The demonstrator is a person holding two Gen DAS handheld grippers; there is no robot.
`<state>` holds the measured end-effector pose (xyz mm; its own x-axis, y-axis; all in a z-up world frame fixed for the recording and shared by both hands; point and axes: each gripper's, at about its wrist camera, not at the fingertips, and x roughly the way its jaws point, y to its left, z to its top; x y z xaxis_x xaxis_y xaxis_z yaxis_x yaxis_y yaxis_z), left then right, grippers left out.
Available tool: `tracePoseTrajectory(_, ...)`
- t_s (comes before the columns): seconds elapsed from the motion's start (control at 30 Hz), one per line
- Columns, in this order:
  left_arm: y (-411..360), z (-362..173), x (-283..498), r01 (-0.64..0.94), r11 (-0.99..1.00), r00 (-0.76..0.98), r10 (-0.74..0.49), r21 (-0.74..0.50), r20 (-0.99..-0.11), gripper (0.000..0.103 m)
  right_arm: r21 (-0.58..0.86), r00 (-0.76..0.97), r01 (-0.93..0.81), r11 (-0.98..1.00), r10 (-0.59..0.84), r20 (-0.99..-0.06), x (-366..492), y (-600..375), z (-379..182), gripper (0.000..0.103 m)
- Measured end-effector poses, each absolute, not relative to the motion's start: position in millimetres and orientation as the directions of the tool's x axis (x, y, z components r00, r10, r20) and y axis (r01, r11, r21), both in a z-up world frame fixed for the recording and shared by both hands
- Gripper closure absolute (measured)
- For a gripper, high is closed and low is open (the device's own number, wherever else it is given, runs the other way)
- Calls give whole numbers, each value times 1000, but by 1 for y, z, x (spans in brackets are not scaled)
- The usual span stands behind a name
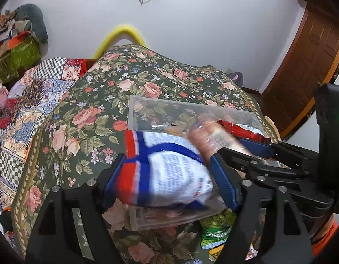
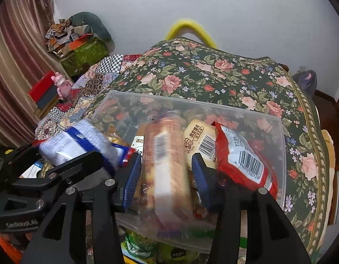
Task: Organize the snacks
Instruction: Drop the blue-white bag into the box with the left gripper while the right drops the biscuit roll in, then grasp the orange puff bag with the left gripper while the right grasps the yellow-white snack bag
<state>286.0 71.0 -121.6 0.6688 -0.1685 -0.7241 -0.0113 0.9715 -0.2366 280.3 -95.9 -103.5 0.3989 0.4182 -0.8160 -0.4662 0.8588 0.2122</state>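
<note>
The left gripper point(image 1: 167, 176) clasps a soft, crushable white bag point(image 1: 169, 167) midway; at three o'clock, the right gripper point(image 2: 167, 171) pinches a slippery biscuit roll point(image 2: 167, 165).

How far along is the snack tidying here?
Partly done: a red packet and a yellow one already sit in the clear bin. In hand: the left gripper has a white-and-blue bag, the right gripper a long biscuit pack. Left: a green packet outside the bin.
</note>
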Motion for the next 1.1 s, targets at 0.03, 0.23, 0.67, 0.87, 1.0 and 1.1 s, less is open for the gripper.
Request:
tracePoseTrajectory(0.03, 71, -121, 285, -12, 971, 670, -170, -240, -723, 27, 205, 407, -472, 858, 418, -812, 277, -97, -100, 57)
tracePoseTrajectory(0.23, 64, -109, 270, 2, 978, 681, -155, -209, -716, 26, 158, 456, -494, 855, 410, -790, 255, -108, -85, 52)
tracePoseTrajectory(0.67, 56, -112, 207, 37, 986, 656, -148, -164, -740, 24, 193, 405, -490, 850, 418, -814, 199, -148, -97, 44)
tracePoseTrajectory(0.87, 56, -131, 181, 25, 984, 627, -153, -177, -764, 23, 241, 316, -480, 844, 422, -850, 178, -151, -130, 44)
tracePoseTrajectory(1.0, 55, -142, 172, 18, 980, 601, -170, -200, -781, 23, 249, 255, -486, 837, 409, -876, 174, -139, -154, 44)
tracePoseTrajectory(1.1, 53, -147, 164, 22, 980, 590, -171, -196, -789, 23, 262, 223, -497, 827, 414, -883, 174, -131, -164, 44)
